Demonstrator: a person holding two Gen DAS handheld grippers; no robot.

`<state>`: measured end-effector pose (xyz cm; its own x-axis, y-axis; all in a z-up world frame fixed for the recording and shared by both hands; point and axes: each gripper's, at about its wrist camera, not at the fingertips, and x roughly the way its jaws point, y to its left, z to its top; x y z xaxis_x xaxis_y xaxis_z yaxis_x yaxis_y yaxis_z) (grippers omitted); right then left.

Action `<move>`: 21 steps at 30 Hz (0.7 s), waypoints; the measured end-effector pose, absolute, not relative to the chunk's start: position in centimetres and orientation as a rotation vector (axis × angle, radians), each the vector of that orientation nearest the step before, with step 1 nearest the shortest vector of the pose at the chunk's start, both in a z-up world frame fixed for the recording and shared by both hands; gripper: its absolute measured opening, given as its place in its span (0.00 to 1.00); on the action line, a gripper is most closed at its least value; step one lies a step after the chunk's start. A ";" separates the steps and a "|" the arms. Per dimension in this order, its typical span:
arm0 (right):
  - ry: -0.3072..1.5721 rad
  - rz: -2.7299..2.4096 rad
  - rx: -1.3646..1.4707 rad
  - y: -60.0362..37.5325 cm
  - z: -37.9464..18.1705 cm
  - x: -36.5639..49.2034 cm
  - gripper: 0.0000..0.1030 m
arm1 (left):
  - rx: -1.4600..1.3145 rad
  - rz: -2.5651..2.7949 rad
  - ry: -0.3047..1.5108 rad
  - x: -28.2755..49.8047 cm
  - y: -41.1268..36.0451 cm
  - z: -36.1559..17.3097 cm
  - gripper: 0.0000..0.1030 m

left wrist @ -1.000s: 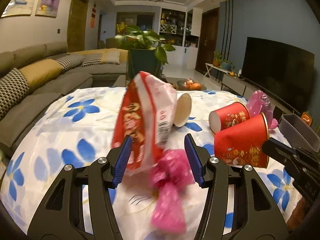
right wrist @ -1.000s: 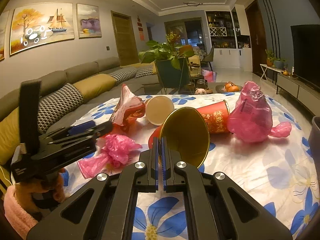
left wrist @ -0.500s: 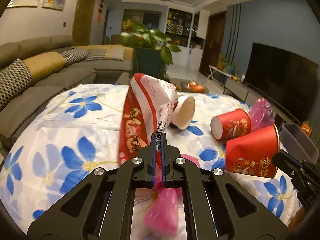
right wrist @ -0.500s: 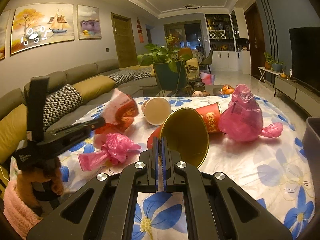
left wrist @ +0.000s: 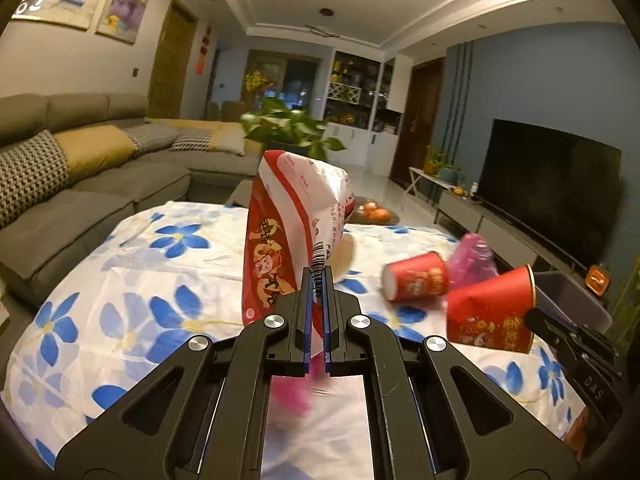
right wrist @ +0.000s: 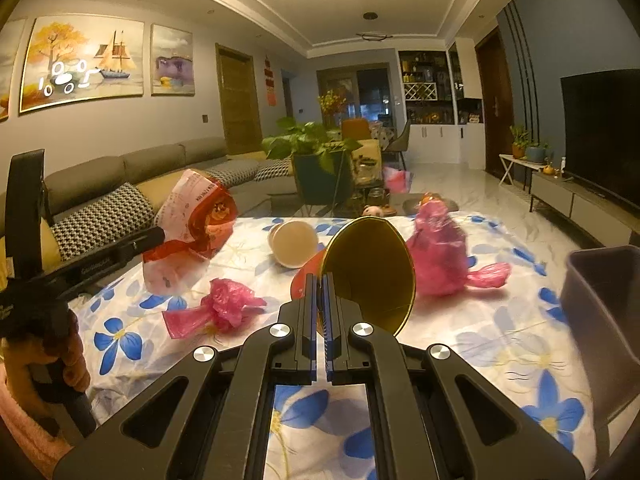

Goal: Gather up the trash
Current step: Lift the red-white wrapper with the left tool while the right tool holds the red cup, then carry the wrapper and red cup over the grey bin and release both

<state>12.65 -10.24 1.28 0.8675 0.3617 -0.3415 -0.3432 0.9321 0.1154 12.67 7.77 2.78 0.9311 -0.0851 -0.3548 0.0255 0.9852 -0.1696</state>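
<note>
My left gripper (left wrist: pixel 317 280) is shut on the lower edge of a red and white snack bag (left wrist: pixel 292 220), which hangs lifted off the flowered tablecloth (left wrist: pixel 140 280); the same snack bag (right wrist: pixel 192 216) shows at the left of the right wrist view. My right gripper (right wrist: pixel 319 284) is shut on the rim of a red paper cup with a gold inside (right wrist: pixel 372 272), held tilted above the cloth. That held red cup (left wrist: pixel 492 312) appears at the right in the left wrist view. A crumpled pink plastic bag (right wrist: pixel 220 308) lies on the cloth below the snack bag.
A second red cup (left wrist: pixel 416 282) and a pale cup (right wrist: pixel 294 242) lie on their sides mid-table. A bulging pink bag (right wrist: pixel 440 256) sits behind the held cup. A dark grey bin (right wrist: pixel 604 304) stands at the right table edge. Sofa left, potted plant and television beyond.
The left jaws closed on the snack bag's lower edge and lifted it off the cloth, leaving the small pink bag lying. The right gripper rose a little with the red cup.
</note>
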 end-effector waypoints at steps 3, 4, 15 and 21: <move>0.348 0.340 0.052 -11.5 1.8 11.8 0.04 | -0.150 -0.088 0.370 12.6 5.9 2.9 0.03; 0.340 0.326 0.056 -12.3 2.1 11.5 0.04 | -0.146 -0.107 0.372 12.6 5.0 2.9 0.03; 0.285 0.126 0.094 -20.9 3.4 9.7 0.04 | -0.080 -0.295 0.377 13.6 -5.5 3.3 0.03; 0.244 -0.033 0.120 -26.6 3.8 8.3 0.04 | -0.041 -0.416 0.372 14.6 -12.0 3.5 0.03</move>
